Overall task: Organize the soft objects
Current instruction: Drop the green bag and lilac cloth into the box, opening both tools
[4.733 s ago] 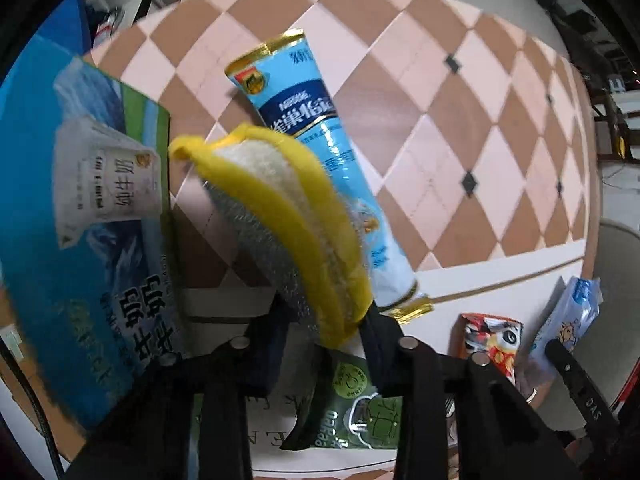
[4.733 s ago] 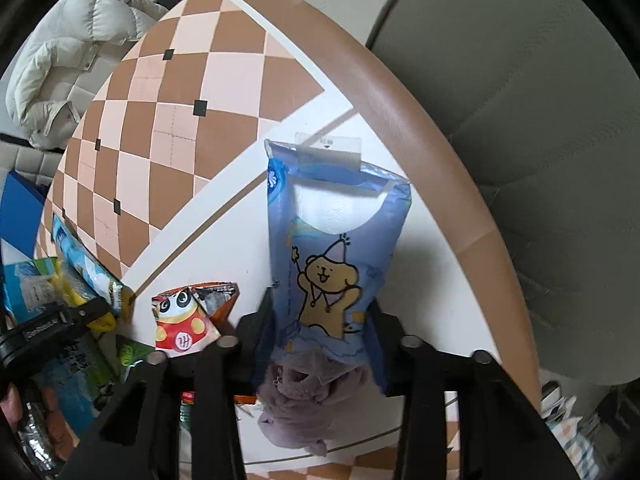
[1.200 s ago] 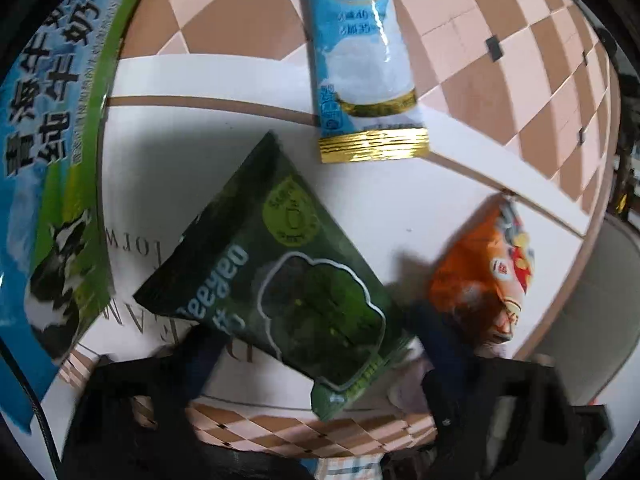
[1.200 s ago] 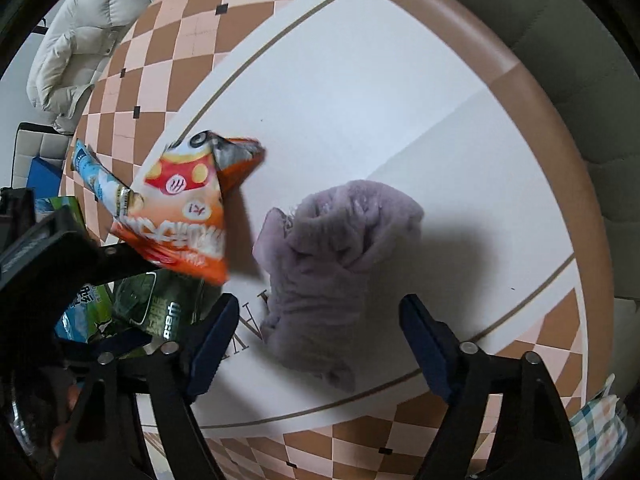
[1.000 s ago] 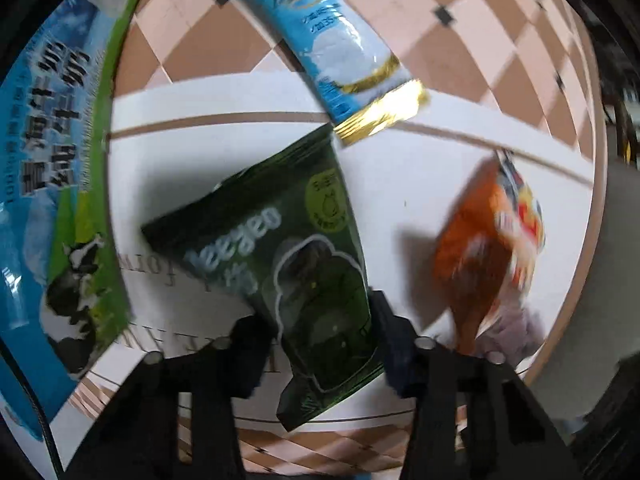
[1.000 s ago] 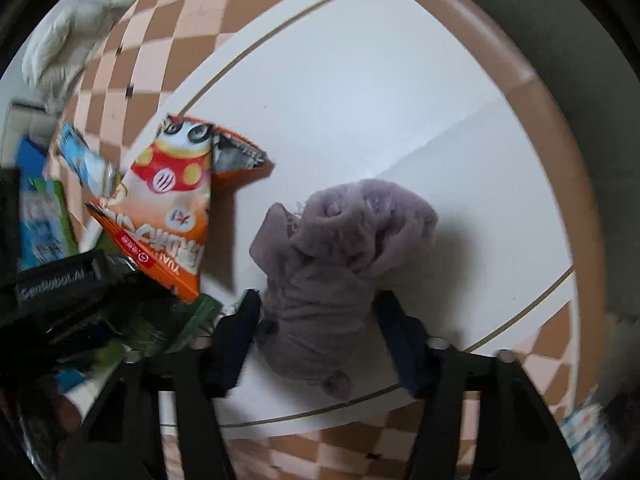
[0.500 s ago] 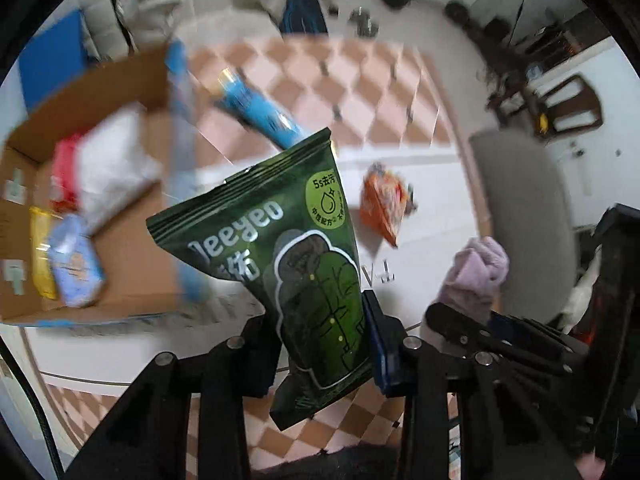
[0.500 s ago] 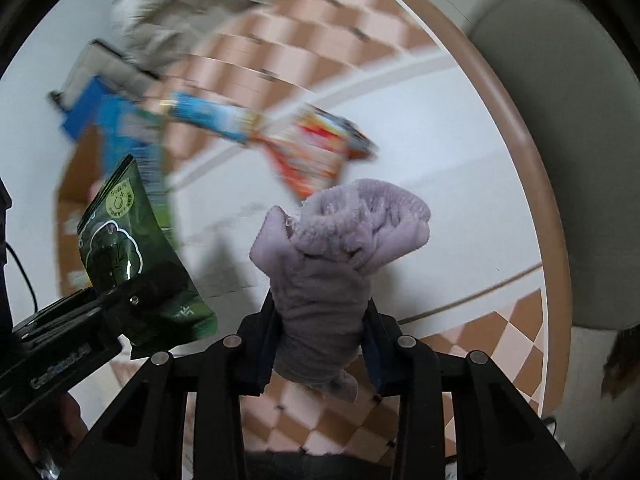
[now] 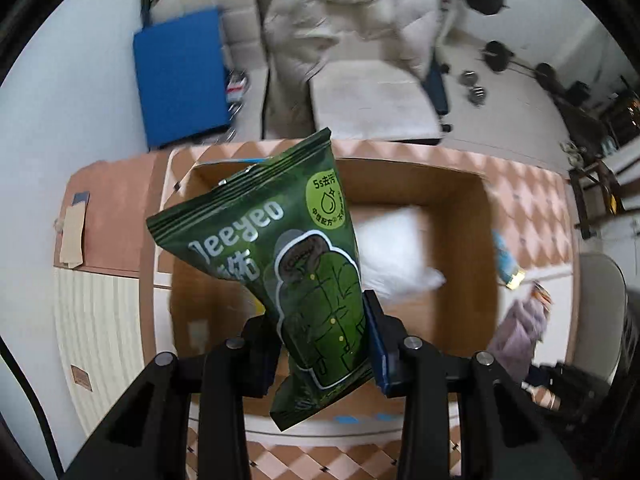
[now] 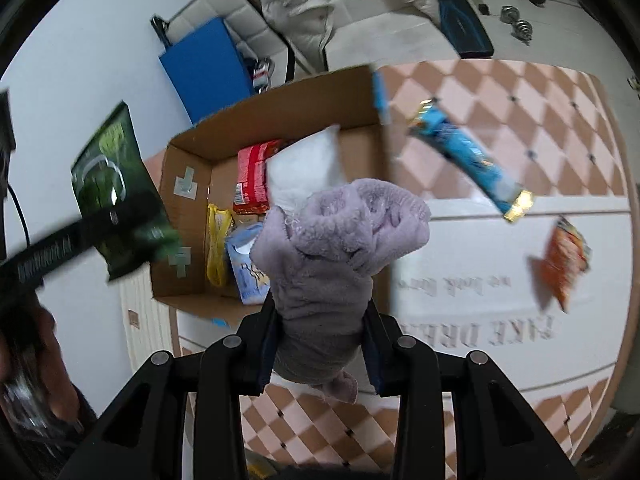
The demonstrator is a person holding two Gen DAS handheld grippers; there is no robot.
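My left gripper (image 9: 322, 334) is shut on a green "Jeeyeo" packet (image 9: 292, 260) and holds it above the open cardboard box (image 9: 460, 208). My right gripper (image 10: 320, 340) is shut on a rolled purple fluffy cloth (image 10: 340, 248), held above the box's near right edge. The cloth also shows at the right of the left wrist view (image 9: 520, 324). The box (image 10: 280, 112) holds a white soft pack (image 10: 308, 160), a red pack (image 10: 254, 176), a yellow sponge (image 10: 216, 240) and a blue tissue pack (image 10: 246, 268). The green packet (image 10: 116, 184) shows at left in the right wrist view.
A long blue tube packet (image 10: 468, 160) and an orange snack bag (image 10: 564, 264) lie on the checkered table (image 10: 520, 92) right of the box. A blue board (image 9: 180, 76) and a white quilted coat (image 9: 360, 8) on a chair stand beyond the table.
Both grippers have lifted their loads off the table and swung left to above the box. Earlier the left closed on the green packet and the right on the purple cloth.
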